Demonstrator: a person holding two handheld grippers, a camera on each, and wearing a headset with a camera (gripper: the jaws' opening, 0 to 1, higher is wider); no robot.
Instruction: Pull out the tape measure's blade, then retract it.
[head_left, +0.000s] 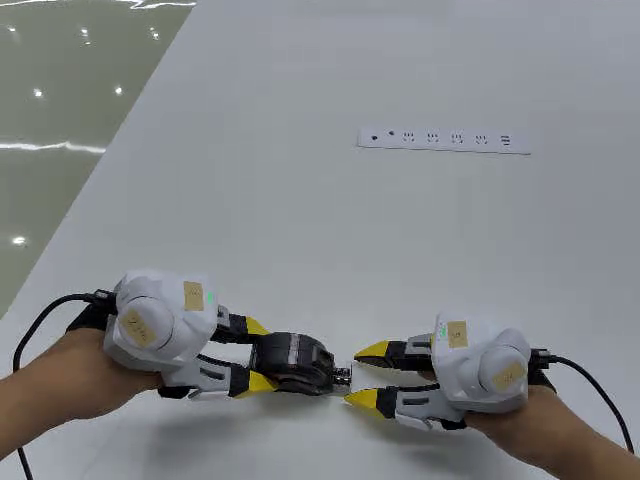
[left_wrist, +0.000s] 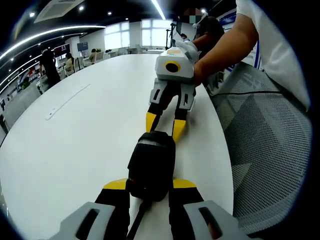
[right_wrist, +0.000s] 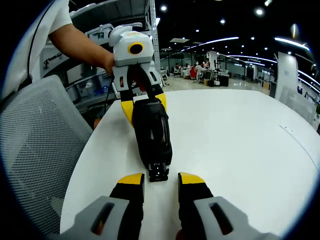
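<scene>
In the head view, the left gripper (head_left: 257, 355) is at the lower left of the frame. Its jaws squeeze a black tape measure (head_left: 293, 362) lying on the white table (head_left: 300, 200). The right gripper (head_left: 366, 376) is at the lower right with its jaws apart. Its yellow tips are very near the little metal hook (head_left: 343, 376) on the tape measure's end. A white power strip (head_left: 443, 139) lies at the upper right.

In the left gripper view, the tape measure (left_wrist: 151, 162) sits in the lower middle, pinched by the left gripper (left_wrist: 150, 184). The right gripper (left_wrist: 164, 126) points at it from above.

In the right gripper view, the right gripper (right_wrist: 161, 180) is open at the bottom, with the hook (right_wrist: 158, 172) just at its mouth. I cannot tell if they touch.
</scene>
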